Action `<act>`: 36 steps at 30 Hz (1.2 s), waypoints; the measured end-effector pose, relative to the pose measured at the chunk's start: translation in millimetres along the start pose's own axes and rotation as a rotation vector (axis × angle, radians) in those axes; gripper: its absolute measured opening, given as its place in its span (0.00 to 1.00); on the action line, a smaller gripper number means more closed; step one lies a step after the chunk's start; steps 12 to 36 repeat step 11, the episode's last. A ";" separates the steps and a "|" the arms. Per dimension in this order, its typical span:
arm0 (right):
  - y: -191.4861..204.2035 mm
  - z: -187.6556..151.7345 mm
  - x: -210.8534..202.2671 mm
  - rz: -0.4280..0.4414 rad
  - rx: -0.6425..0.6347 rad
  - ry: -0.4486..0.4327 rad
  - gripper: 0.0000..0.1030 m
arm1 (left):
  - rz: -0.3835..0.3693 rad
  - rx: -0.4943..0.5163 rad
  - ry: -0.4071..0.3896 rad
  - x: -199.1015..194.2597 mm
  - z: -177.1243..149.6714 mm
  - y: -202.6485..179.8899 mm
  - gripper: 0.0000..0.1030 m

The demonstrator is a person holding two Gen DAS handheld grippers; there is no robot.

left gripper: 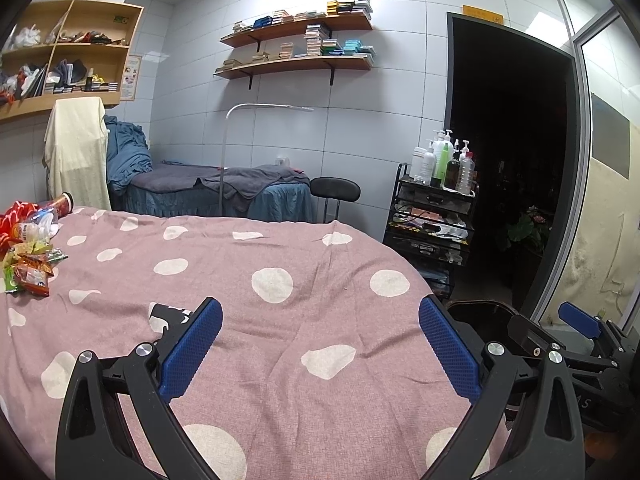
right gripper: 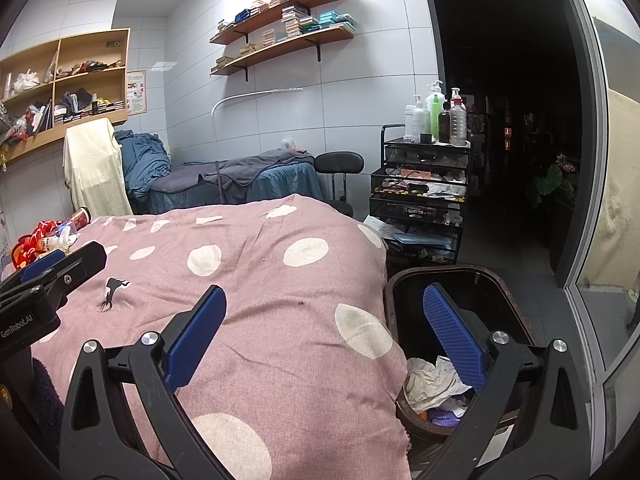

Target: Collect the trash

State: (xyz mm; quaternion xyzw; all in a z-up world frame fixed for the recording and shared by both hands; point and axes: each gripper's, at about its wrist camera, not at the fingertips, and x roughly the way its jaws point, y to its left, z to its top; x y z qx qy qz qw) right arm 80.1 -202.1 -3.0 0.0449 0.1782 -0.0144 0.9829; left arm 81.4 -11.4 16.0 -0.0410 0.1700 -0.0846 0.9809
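Observation:
A pile of trash lies at the far left of the pink polka-dot bed cover (left gripper: 280,320): snack wrappers (left gripper: 30,270), a crushed plastic bottle (left gripper: 40,224) and a red tube can (left gripper: 64,204). The pile also shows in the right wrist view (right gripper: 44,240). A dark trash bin (right gripper: 472,280) stands at the bed's right side, with crumpled paper (right gripper: 432,380) inside. My left gripper (left gripper: 320,344) is open and empty over the bed. My right gripper (right gripper: 324,336) is open and empty, straddling the bed edge and the bin.
A black trolley (right gripper: 420,184) with bottles stands beyond the bin by a dark doorway (right gripper: 500,120). A second bed (left gripper: 224,188), a black stool (left gripper: 336,190) and a floor lamp (left gripper: 224,160) stand behind. Wall shelves (left gripper: 296,64) hang above.

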 end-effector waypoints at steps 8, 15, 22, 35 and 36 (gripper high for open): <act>-1.3 -0.2 2.7 -0.004 0.008 0.010 0.95 | 0.003 0.003 0.015 4.7 1.2 0.8 0.95; -0.9 0.1 3.7 -0.002 0.005 0.013 0.95 | 0.007 0.004 0.014 4.9 0.8 1.4 0.95; -0.9 0.1 3.7 -0.002 0.005 0.013 0.95 | 0.007 0.004 0.014 4.9 0.8 1.4 0.95; -0.9 0.1 3.7 -0.002 0.005 0.013 0.95 | 0.007 0.004 0.014 4.9 0.8 1.4 0.95; -0.9 0.1 3.7 -0.002 0.005 0.013 0.95 | 0.007 0.004 0.014 4.9 0.8 1.4 0.95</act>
